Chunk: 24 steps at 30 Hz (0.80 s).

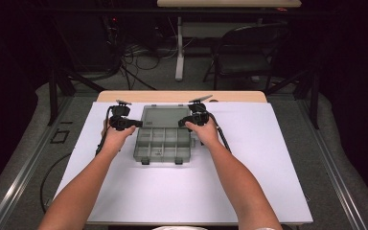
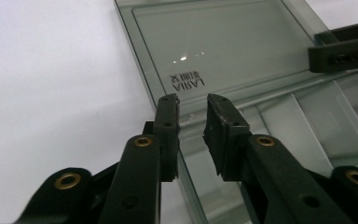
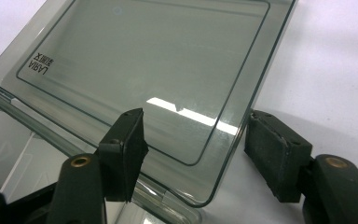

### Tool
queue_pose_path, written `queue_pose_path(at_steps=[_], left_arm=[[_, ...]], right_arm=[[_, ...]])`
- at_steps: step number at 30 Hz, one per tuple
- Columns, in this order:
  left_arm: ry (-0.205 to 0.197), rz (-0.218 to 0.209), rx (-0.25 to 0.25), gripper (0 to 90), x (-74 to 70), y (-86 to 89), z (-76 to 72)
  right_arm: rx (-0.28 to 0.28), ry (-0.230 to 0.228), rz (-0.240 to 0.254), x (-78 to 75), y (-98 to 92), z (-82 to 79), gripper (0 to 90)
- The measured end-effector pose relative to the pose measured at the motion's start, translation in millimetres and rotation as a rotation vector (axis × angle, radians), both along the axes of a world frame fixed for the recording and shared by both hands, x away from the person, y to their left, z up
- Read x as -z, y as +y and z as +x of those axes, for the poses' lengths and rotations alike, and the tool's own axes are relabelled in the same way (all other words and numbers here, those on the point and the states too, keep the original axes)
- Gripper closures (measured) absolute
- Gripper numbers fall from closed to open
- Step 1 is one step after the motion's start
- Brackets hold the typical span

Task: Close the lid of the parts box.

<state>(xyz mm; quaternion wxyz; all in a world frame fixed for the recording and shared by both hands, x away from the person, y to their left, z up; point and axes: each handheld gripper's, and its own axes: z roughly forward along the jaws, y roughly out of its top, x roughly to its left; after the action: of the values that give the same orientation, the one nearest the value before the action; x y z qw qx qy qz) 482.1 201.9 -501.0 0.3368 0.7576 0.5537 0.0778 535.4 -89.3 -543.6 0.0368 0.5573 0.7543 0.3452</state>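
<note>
One organizer box [image 1: 163,143] | lid [image 1: 165,116] open | compartments look empty

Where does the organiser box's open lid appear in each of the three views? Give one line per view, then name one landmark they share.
High view: the lid lies flat behind the compartments, at table centre, between both grippers.
Left gripper view: upper middle and right, beyond the jaws.
Right gripper view: upper left and centre, its rounded corner between the jaws.
Shared landmark: the lid's raised inner border; the printed label shows in both gripper views.

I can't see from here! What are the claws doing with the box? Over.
Left claw open at lid edge. Right claw open, straddling lid corner. Clear box open, lid back. Nothing blocking.
</note>
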Motion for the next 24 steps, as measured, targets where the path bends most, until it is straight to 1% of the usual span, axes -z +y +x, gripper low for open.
queue_pose_path(at_steps=[1,5,8,9,10,12,14,16,18,20,21,24], left_arm=[[0.010,0.005,0.004,76.2,0.0,0.5,-1.2],[0.011,-0.001,0.013,79.6,1.6,0.9,-5.9],[0.018,0.010,0.009,79.8,3.5,0.3,-8.6],[0.014,0.012,0.007,79.8,4.3,0.3,-9.2],[0.016,0.017,0.007,80.0,4.8,0.7,-9.7],[0.026,0.019,-0.005,80.8,6.7,1.6,-10.2],[0.029,0.014,-0.006,81.4,8.6,2.8,-10.3],[0.033,0.012,-0.005,83.2,10.3,3.3,-10.8],[0.037,0.018,-0.005,84.7,12.2,4.0,-10.9],[0.045,0.009,-0.007,85.4,14.1,5.1,-11.0],[0.043,0.003,-0.012,85.4,14.4,5.3,-11.2],[0.044,0.006,-0.007,85.9,14.3,5.5,-11.4]], right_arm=[[0.000,0.000,0.001,0.0,-0.1,0.0,37.4],[0.000,-0.004,-0.001,0.1,0.1,-0.2,37.3],[-0.002,-0.005,-0.002,0.2,-0.1,-0.1,37.3],[-0.001,-0.001,0.002,0.2,-0.1,0.0,37.3],[-0.001,0.004,0.000,0.2,-0.5,0.1,37.3],[0.002,0.003,0.010,0.8,-0.7,0.1,37.3],[0.000,0.003,0.001,0.2,-0.4,-0.2,37.3],[0.000,-0.009,0.007,0.8,-0.1,-0.2,37.3],[-0.002,0.006,-0.006,-0.3,-0.4,-0.4,37.4],[0.004,-0.009,0.018,1.4,-0.1,0.0,37.5],[0.001,0.001,0.008,0.8,-0.5,0.0,37.5],[0.004,0.001,0.011,1.0,-0.4,-0.1,37.5]])
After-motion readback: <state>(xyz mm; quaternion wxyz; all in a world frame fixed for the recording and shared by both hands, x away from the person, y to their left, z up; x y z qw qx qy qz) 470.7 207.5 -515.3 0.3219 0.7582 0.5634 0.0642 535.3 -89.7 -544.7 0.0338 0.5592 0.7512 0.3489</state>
